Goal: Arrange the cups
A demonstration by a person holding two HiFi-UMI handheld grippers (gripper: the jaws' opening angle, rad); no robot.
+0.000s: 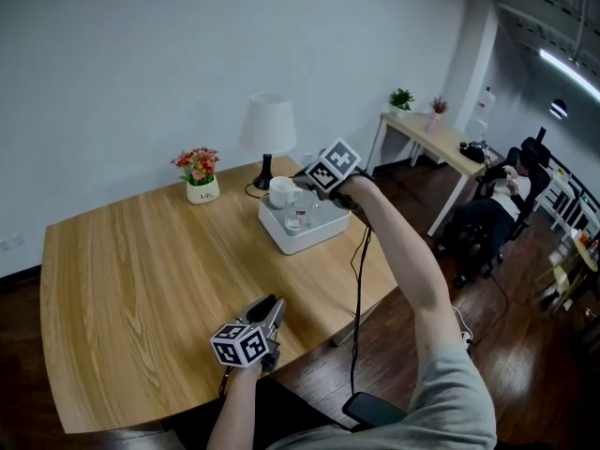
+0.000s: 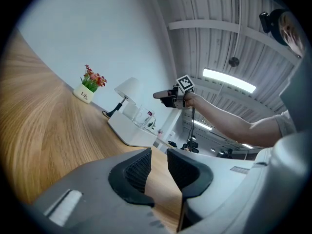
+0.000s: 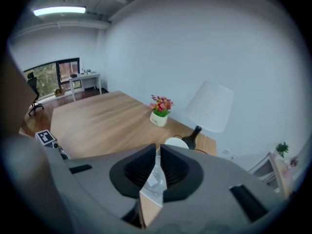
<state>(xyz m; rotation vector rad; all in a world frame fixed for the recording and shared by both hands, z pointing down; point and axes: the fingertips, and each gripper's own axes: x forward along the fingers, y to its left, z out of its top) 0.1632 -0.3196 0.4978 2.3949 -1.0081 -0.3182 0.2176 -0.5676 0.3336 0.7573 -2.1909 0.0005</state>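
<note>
A white tray (image 1: 323, 231) stands at the far side of the wooden table, in front of the lamp. On it are a white cup (image 1: 280, 191) and a clear glass cup (image 1: 298, 217). My right gripper (image 1: 307, 184) hangs above the tray, pointing down at it. Its jaws are almost together, with nothing held. In the right gripper view the glass (image 3: 155, 180) shows through the narrow slit below my right gripper (image 3: 157, 152), and the white cup (image 3: 174, 143) lies just beyond. My left gripper (image 1: 272, 303) rests level near the table's front edge, slightly open and empty.
A white-shaded lamp (image 1: 268, 129) and a small flower pot (image 1: 200, 178) stand behind the tray. A black cable hangs from my right gripper over the table's right edge. Far right, a person (image 1: 506, 190) sits by a white desk (image 1: 441, 143).
</note>
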